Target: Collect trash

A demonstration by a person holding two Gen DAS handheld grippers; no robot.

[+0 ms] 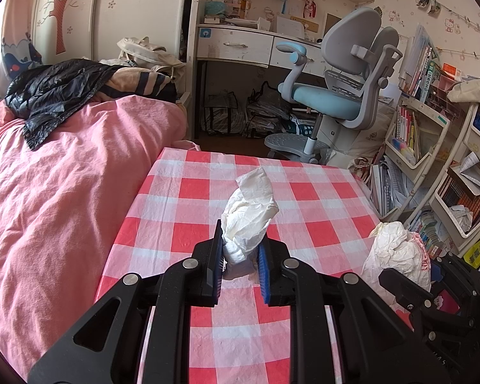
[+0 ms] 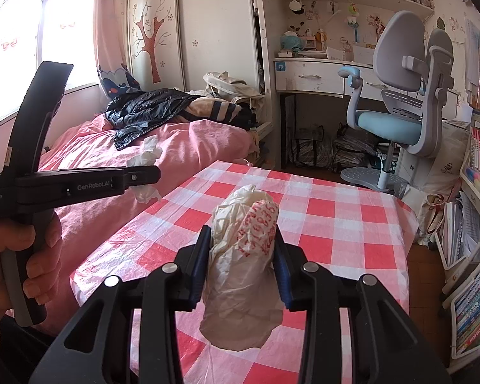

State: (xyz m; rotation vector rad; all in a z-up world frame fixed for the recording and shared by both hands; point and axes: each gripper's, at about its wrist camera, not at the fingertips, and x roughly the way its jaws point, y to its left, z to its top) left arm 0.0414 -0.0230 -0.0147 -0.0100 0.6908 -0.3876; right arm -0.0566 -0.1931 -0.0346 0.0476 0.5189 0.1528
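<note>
Crumpled tissue (image 1: 249, 211) pinched in left tool (image 1: 240, 256), above table (image 1: 320, 224).

Crumpled matt tissue (image 1: 249, 211); crinkly glossy plastic bag (image 2: 243, 256); wrinkled checked tablecloth (image 1: 320, 204); shiny black jacket (image 1: 57, 96).

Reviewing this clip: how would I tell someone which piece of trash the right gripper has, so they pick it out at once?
Find the red-and-white checked tablecloth beside the pink bed. Above its near end, the right gripper clamps a crumpled white plastic bag. Its red printed writing sets it apart from the plain white tissue in the left gripper.
</note>
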